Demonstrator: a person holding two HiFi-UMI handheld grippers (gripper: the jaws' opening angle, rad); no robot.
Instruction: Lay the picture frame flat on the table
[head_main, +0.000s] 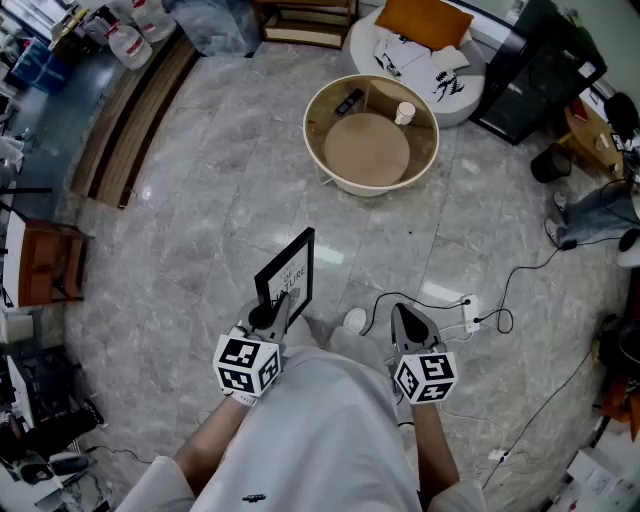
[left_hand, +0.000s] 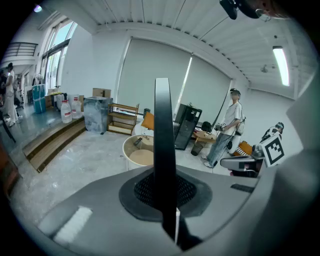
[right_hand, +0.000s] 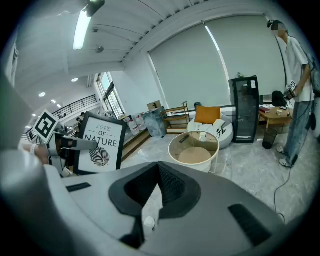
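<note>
Now | left gripper (left_hand: 162, 195) jaws clamped on picture frame (left_hand: 161, 125) edge | right gripper (right_hand: 156, 186) jaws together, empty

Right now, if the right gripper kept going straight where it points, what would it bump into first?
Probably the round table. The right gripper aims roughly at it across open floor, though depth is hard to judge.

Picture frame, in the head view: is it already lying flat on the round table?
No, the picture frame stands upright in the left gripper, well apart from the round table.
</note>
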